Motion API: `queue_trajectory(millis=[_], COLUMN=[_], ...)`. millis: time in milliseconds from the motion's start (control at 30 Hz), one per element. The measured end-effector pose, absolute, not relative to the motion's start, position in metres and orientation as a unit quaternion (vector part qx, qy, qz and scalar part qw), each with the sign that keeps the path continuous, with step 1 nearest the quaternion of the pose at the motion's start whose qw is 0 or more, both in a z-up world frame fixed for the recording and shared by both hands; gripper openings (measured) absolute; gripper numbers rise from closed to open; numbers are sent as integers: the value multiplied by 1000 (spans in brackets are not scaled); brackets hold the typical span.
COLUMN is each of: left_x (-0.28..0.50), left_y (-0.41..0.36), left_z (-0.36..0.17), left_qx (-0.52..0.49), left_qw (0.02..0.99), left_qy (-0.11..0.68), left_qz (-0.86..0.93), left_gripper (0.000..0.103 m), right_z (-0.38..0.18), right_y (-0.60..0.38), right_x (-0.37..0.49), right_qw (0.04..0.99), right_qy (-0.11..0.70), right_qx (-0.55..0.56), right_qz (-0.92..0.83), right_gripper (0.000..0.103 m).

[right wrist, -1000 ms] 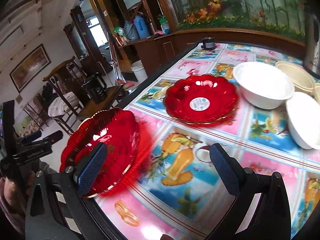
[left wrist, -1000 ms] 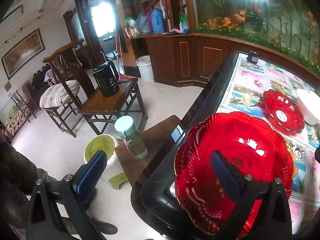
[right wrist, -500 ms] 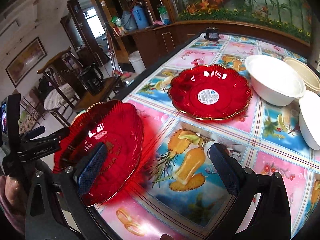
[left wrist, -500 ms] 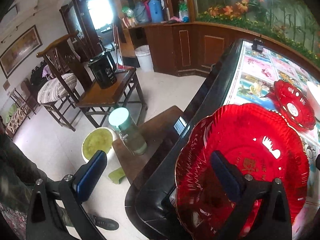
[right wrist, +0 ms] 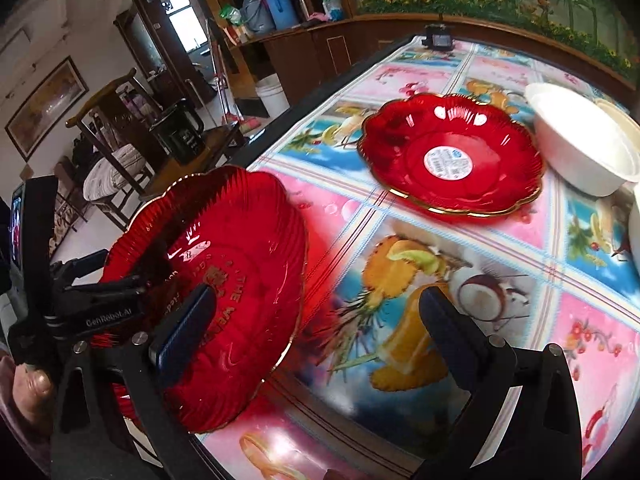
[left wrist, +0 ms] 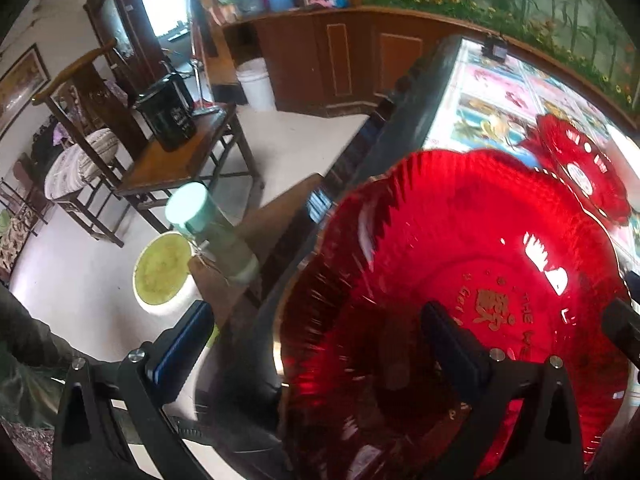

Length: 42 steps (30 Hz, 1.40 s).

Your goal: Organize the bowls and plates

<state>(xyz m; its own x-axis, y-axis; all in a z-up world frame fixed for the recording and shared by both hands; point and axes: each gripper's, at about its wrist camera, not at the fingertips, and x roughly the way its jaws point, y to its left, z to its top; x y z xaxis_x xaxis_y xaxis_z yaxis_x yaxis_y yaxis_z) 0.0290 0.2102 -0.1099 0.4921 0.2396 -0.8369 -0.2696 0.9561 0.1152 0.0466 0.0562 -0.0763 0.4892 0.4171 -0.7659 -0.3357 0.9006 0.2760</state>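
- Left gripper [left wrist: 316,316]: jaws spread wide, clamping nothing. They straddle the rim of the near red plate [left wrist: 460,248]; one finger hangs out past the worktop's edge and the other sits over the plate's ribbed inner face, close to the gold lettering.
- In the right wrist view that plate [right wrist: 240,248] is tilted, its far rim raised and its low rim down at the worktop's [right wrist: 580,320] near corner, partly over the edge. I cannot tell what props it up.
- In the same view the left gripper's black body is at the far left, against the plate's raised side, with a thumb showing below it.
- Right gripper [right wrist: 318,296]: jaws wide open and empty, hovering over the fruit-print cloth. Its left finger overlaps the tilted plate in view; its right finger is over the pineapple picture.
- A second red plate [right wrist: 452,160] lies flat further in on the worktop, a round sticker at its centre, apart from the tilted one.
- A white bowl [right wrist: 580,136] sits just beside that flat plate on its right. A cream bowl [right wrist: 624,120] peeks out behind it, and another white rim [right wrist: 636,220] shows at the frame's right edge.
- Off the worktop, from the left wrist: a bottle [left wrist: 208,232] with a pale green cap on a low stool, and a black kettle [left wrist: 168,116] on a side table.
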Motion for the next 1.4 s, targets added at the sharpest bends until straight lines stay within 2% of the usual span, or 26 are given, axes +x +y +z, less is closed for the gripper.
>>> queue_trajectory(millis=[33, 67, 100, 167, 200, 233, 267, 367, 400, 433, 633, 1167, 1400], left_x=[29, 29, 28, 26, 26, 27, 26, 25, 25, 26, 21, -11, -7], left_y=[208, 206, 205, 203, 203, 203, 202, 197, 193, 190, 178, 119, 125], left_z=[-111, -111, -110, -108, -108, -108, -107, -103, -101, -100, -98, -56, -78], left_qx=[-14, -12, -9, -8, -9, -11, -15, -13, -4, 2, -11, 8, 5], left_qw=[863, 864, 865, 868, 868, 869, 870, 873, 874, 874, 877, 903, 886], left_qy=[483, 483, 480, 475, 476, 475, 474, 470, 469, 469, 470, 427, 461], left_qz=[145, 144, 145, 143, 140, 135, 133, 126, 127, 125, 95, 35, 43], left_gripper=[103, 103, 102, 97, 90, 87, 84, 62, 52, 46, 34, 33, 34], right_z=[-78, -82, -85, -87, -88, -88, -88, -91, -91, -91, -87, -34, -57], right_y=[57, 57, 58, 57, 58, 58, 58, 52, 51, 50, 28, -31, -30], right_x=[48, 49, 51, 50, 50, 50, 49, 49, 48, 47, 41, -17, -11], right_qw=[859, 854, 848, 850, 848, 847, 845, 833, 831, 830, 832, 871, 858], right_qy=[459, 467, 475, 475, 481, 481, 485, 493, 495, 495, 496, 437, 464], right_qx=[48, 54, 60, 64, 60, 58, 58, 89, 94, 95, 120, 138, 138], right_qz=[219, 222, 225, 218, 216, 217, 219, 234, 237, 237, 216, 177, 173], right_gripper=[97, 88, 74, 60, 50, 45, 33, 16, 15, 15, 12, 12, 12])
